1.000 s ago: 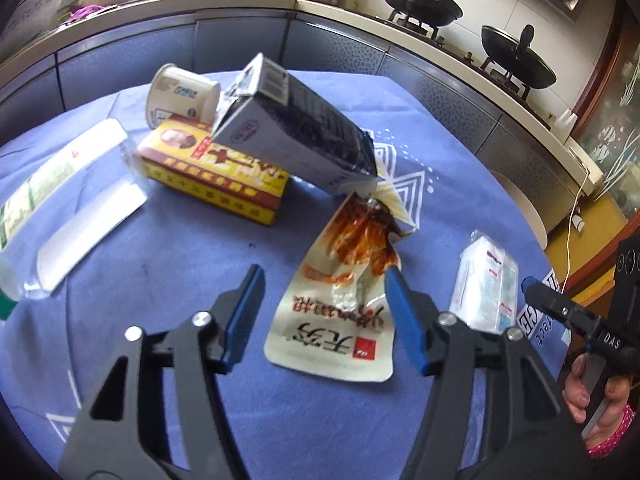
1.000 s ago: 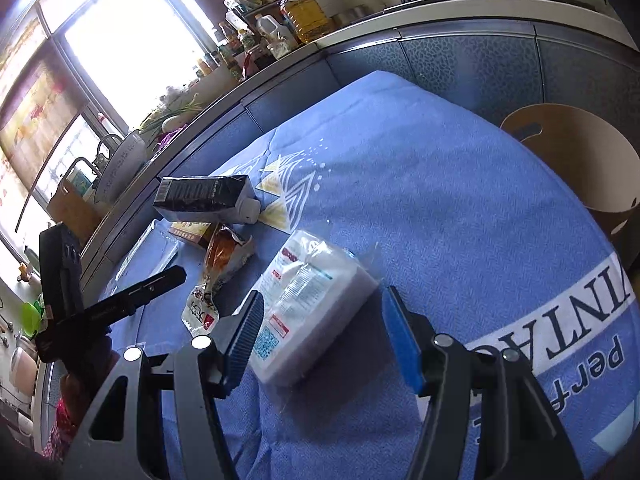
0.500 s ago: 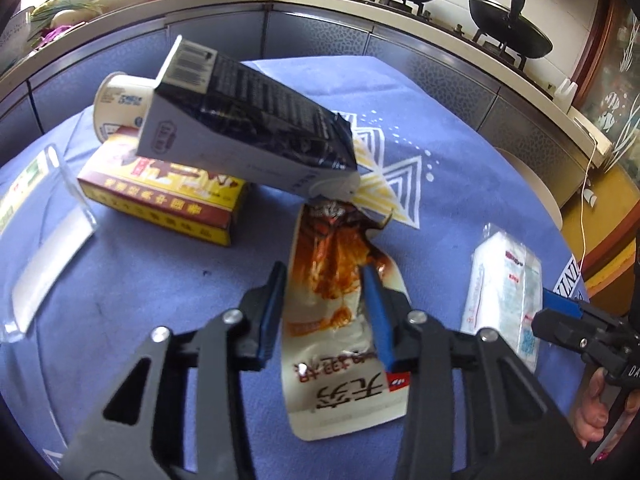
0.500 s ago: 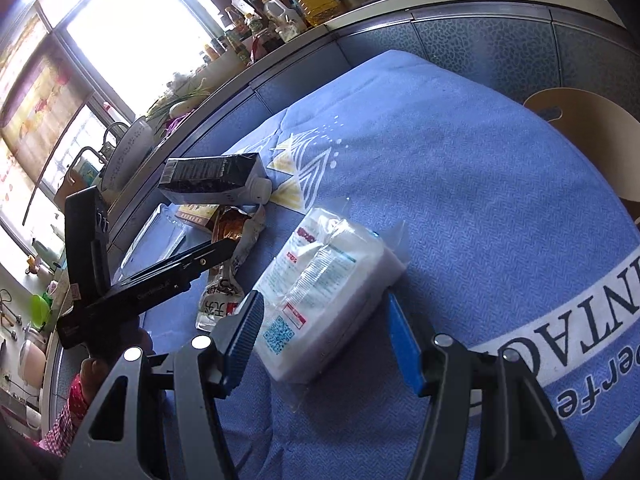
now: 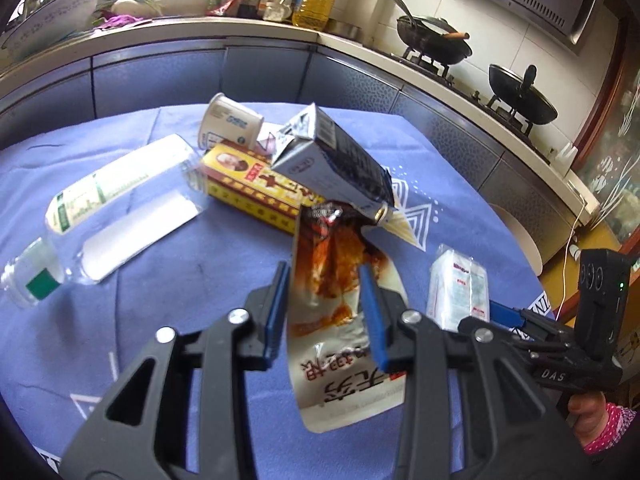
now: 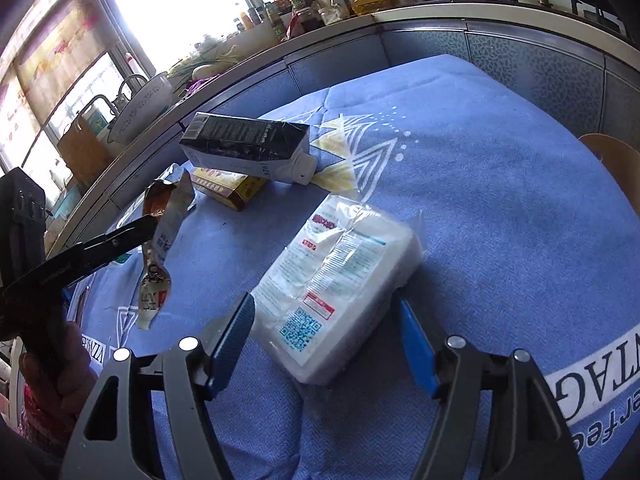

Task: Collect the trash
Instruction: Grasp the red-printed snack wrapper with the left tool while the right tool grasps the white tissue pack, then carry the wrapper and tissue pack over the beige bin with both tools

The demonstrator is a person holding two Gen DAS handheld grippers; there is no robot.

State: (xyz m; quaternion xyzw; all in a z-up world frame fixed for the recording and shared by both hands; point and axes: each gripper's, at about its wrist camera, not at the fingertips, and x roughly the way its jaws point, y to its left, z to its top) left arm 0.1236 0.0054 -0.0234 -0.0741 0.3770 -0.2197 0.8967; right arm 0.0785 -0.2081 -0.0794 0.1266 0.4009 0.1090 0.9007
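Note:
My left gripper [image 5: 326,304] is shut on a torn snack pouch [image 5: 340,312] with orange and white print and holds it lifted off the blue tablecloth [image 5: 168,264]; the pouch also shows in the right wrist view [image 6: 160,248], hanging from the left gripper's fingers [image 6: 132,232]. My right gripper [image 6: 326,340] is open, its jaws on either side of a white tissue pack [image 6: 340,280] that lies on the cloth. The same pack shows in the left wrist view [image 5: 460,288].
A dark carton [image 5: 332,160] leans on a yellow-red box [image 5: 256,188], with a paper cup [image 5: 230,126] behind and a clear plastic bottle [image 5: 116,208] to the left. A kitchen counter [image 5: 240,28] with woks and bottles curves behind. A wooden stool [image 6: 616,160] stands at the right.
My left gripper closed on the snack pouch and lifted it off the cloth. My right gripper moved forward around the tissue pack and stayed open.

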